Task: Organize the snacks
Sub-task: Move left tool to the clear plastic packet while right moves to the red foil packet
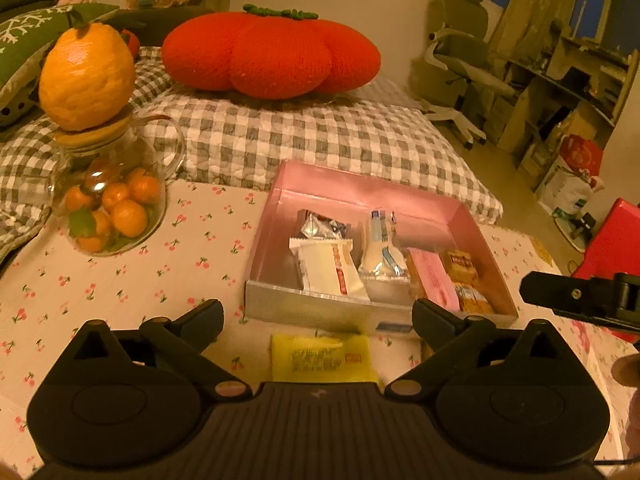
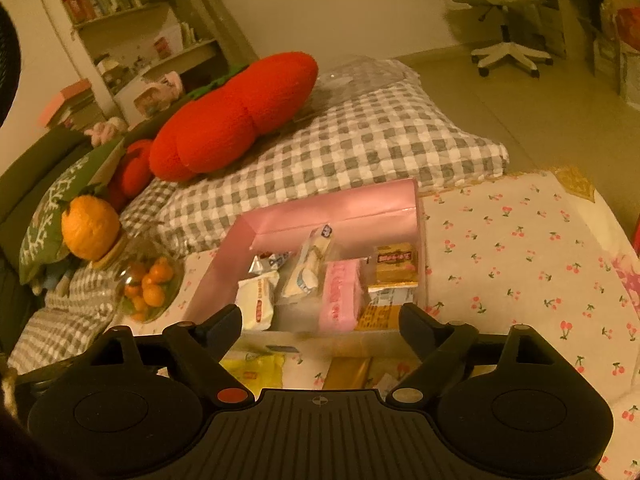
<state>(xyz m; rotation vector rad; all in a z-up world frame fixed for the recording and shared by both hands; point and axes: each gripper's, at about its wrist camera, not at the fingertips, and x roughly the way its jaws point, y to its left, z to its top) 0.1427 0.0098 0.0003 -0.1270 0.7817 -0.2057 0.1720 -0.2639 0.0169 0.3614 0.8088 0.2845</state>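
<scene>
My left gripper (image 1: 318, 314) hung with its fingers spread wide and empty just in front of the pink box (image 1: 472, 224); a yellow packet (image 1: 322, 358) lay on the cherry-print cloth (image 1: 120, 280) between them, against the box's near wall. My right gripper (image 2: 320, 320), fingers likewise apart and empty, hovered over that same near wall. Inside the box lay a white packet (image 1: 330, 266), a pink packet (image 1: 434, 280) and other wrapped snacks.

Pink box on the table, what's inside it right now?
The pink box holds a white packet, a silver wrapper partly under it, a pale pouch, a pink pack and brown packets. Anything beneath these is hidden.
</scene>
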